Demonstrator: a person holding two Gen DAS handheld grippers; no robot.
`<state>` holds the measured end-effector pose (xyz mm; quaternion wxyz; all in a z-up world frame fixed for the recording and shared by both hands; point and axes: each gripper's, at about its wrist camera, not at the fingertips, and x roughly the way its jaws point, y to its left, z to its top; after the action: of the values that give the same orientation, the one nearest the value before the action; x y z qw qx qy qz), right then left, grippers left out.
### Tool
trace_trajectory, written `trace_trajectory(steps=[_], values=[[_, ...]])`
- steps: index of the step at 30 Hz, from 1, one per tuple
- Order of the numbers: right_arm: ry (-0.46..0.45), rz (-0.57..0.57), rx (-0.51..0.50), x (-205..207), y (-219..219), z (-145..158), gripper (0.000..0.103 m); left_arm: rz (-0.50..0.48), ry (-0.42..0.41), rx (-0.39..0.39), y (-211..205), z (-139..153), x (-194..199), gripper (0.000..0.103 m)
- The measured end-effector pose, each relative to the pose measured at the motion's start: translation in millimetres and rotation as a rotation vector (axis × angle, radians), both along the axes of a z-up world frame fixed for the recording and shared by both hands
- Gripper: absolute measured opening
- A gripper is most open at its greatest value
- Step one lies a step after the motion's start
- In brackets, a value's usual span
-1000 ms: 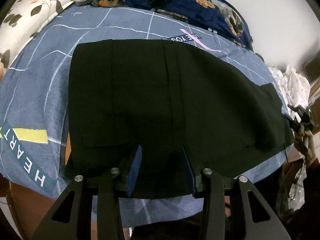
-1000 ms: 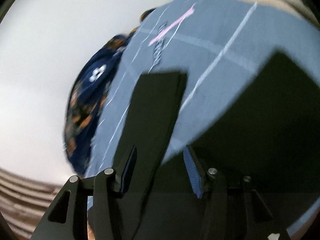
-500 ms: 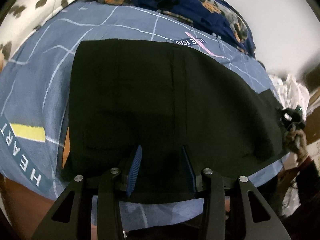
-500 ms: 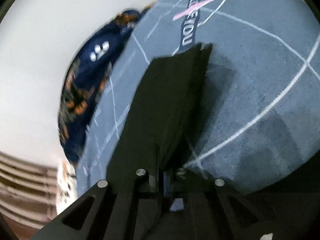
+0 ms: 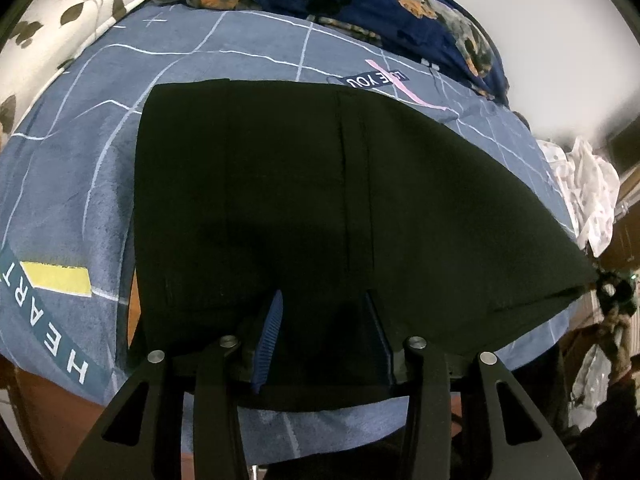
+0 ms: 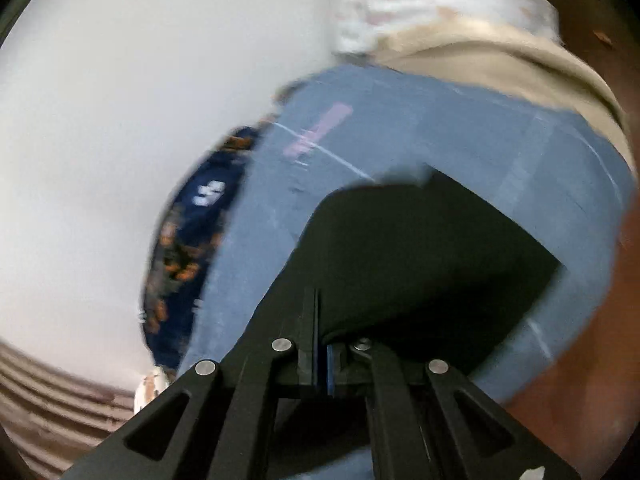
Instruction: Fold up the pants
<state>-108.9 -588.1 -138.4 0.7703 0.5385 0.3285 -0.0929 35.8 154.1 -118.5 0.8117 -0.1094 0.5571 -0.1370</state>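
Black pants [image 5: 320, 208] lie spread flat on a blue bed cover [image 5: 80, 184], waistband end nearest the left wrist camera. My left gripper [image 5: 324, 300] hovers over that near end, tilted steeply down. Its blue pads stand apart and the cloth lies under them, not pinched. At the far right my right gripper [image 5: 614, 290] holds the leg end up in a raised point. In the blurred right wrist view the right gripper [image 6: 320, 300] is shut on the black pants [image 6: 420, 248], which fan out from its jaws over the bed cover [image 6: 440, 128].
A dark blue dog-print blanket [image 5: 380, 4] is bunched along the bed's far edge, with a white floral cloth [image 5: 80, 8] at far left. White crumpled laundry [image 5: 588, 184] sits beyond the right end. The brown bed frame [image 5: 48, 408] shows below the cover.
My right gripper went from open around the leg end to shut on it, then lifted and carried it, so the right end of the pants now rises in a point. The left gripper stayed put.
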Motion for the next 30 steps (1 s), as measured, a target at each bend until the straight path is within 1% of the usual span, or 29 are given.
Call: trace_trajectory(steps=[1, 3, 5, 6, 8, 10, 12, 13, 14, 17, 19, 20, 23, 25, 28, 30], values=[[0.011, -0.013, 0.031, -7, -1, -13, 0.004, -0.001, 0.001, -0.003, 1, 0, 0, 0.044], [0.042, -0.032, 0.025, -17, -4, -31, 0.004, -0.007, 0.001, -0.009, 2, 0, 1, 0.044], [0.063, -0.052, 0.064, -22, -7, -51, 0.003, -0.018, 0.000, -0.003, 3, 1, 1, 0.044], [0.059, -0.059, 0.077, -22, -7, -57, 0.002, -0.023, -0.002, 0.008, 3, 3, 1, 0.044], [0.054, -0.052, 0.056, -21, -5, -55, 0.002, -0.028, -0.009, 0.020, 4, 6, -1, 0.044], [0.056, -0.052, 0.054, -22, -5, -56, 0.002, -0.028, -0.015, 0.009, 7, 11, -5, 0.044], [0.055, -0.049, 0.050, -25, -4, -57, 0.001, -0.002, -0.034, -0.006, 13, 17, -11, 0.044], [0.056, -0.046, 0.044, -23, -3, -56, 0.000, 0.029, -0.048, -0.015, 20, 21, -16, 0.044], [0.057, -0.043, 0.036, -23, -2, -55, 0.000, 0.060, -0.046, -0.029, 27, 22, -20, 0.044], [0.056, -0.050, 0.033, -21, 0, -54, 0.000, 0.160, -0.003, -0.106, 55, 23, -34, 0.044], [0.050, -0.059, 0.052, -20, 0, -56, 0.000, 0.210, 0.028, -0.131, 71, 22, -43, 0.044], [0.045, -0.064, 0.064, -21, -1, -57, 0.000, 0.225, 0.038, -0.155, 78, 22, -47, 0.044], [0.043, -0.070, 0.071, -21, -1, -58, 0.000, 0.215, 0.047, -0.228, 80, 22, -53, 0.044], [0.050, -0.067, 0.059, -20, 0, -56, 0.000, 0.201, 0.077, -0.236, 74, 18, -52, 0.044], [0.051, -0.071, 0.072, -20, 0, -57, 0.000, 0.186, 0.130, -0.237, 66, 5, -47, 0.044], [0.047, -0.071, 0.079, -20, 1, -57, 0.000, 0.178, 0.130, -0.235, 65, 1, -44, 0.044]])
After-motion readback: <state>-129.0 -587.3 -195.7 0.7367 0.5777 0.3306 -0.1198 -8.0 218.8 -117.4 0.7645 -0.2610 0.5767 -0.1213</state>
